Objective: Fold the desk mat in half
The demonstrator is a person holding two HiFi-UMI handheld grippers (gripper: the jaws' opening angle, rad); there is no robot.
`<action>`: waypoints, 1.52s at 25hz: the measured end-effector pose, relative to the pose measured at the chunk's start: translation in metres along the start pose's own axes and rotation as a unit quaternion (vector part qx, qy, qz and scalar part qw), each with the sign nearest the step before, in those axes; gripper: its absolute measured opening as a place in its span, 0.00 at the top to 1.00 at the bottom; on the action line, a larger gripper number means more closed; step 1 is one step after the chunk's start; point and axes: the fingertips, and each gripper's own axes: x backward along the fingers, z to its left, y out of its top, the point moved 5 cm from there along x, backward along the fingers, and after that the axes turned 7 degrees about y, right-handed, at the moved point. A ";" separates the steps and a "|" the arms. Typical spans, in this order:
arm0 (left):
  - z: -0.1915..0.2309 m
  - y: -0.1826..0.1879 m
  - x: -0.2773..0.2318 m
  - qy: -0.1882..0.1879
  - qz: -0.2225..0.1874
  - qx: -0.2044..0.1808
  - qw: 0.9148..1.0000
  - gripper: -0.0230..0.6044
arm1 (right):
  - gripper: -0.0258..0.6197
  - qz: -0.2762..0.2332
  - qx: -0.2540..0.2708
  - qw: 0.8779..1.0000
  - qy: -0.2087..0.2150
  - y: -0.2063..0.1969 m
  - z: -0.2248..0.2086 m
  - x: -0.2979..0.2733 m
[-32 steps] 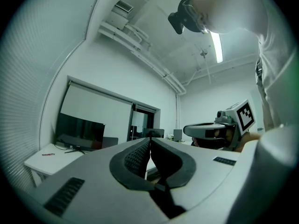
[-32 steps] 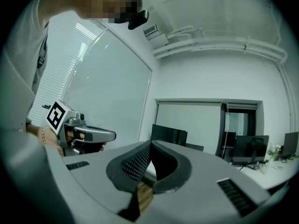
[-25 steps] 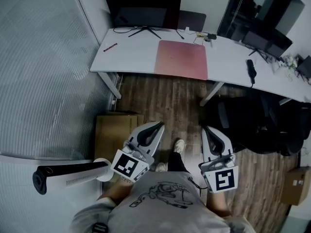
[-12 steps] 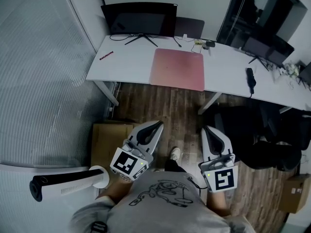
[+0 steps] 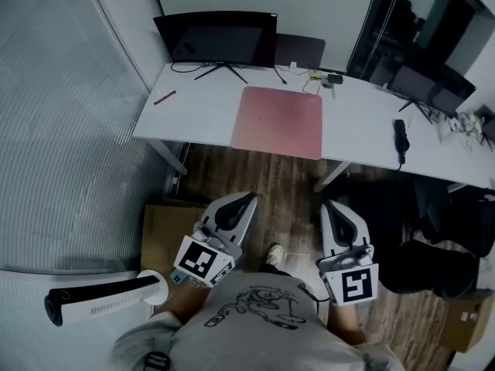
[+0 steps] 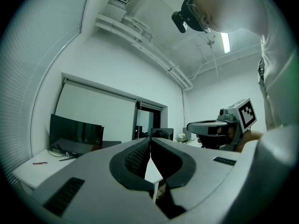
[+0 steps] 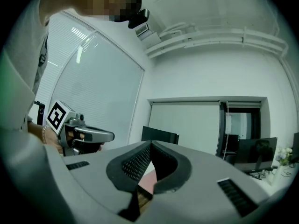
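A pink desk mat (image 5: 277,122) lies flat and unfolded on the white desk (image 5: 193,107), in front of a black monitor (image 5: 216,39). Both grippers hang over the wooden floor, well short of the desk and pointing level toward it. My left gripper (image 5: 248,198) is shut with nothing between its pads, its tips meeting in the left gripper view (image 6: 150,142). My right gripper (image 5: 326,205) is also shut and empty (image 7: 151,145). A strip of the pink mat (image 7: 148,181) shows below its jaws.
On the desk are a red pen (image 5: 164,97), a black handset-like object (image 5: 401,136), cables and a second monitor (image 5: 429,87). A black office chair (image 5: 410,207) stands at the right. A cardboard box (image 5: 158,234) and a white cylindrical appliance (image 5: 100,300) are at the left.
The person has stepped toward the desk. The desk and mat sit lower and nearer in the head view. Both grippers stay shut and keep their pose in front of the body.
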 end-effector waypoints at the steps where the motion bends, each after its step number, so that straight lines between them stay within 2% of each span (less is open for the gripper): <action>1: 0.000 0.000 -0.007 0.002 0.001 0.000 1.000 0.93 | 0.95 0.002 0.000 1.000 0.001 -0.001 -0.008 -0.002; 17: 0.014 -0.015 -0.105 0.017 0.008 0.022 1.000 0.93 | 0.95 0.017 -0.004 1.000 0.017 -0.025 -0.099 -0.048; 29: 0.023 -0.028 -0.139 0.027 0.015 0.027 0.999 0.93 | 0.95 0.027 -0.010 0.999 0.027 -0.041 -0.127 -0.071; 38: 0.053 -0.026 -0.179 0.019 0.018 0.024 0.999 0.93 | 0.95 0.031 -0.010 0.999 0.025 -0.044 -0.151 -0.114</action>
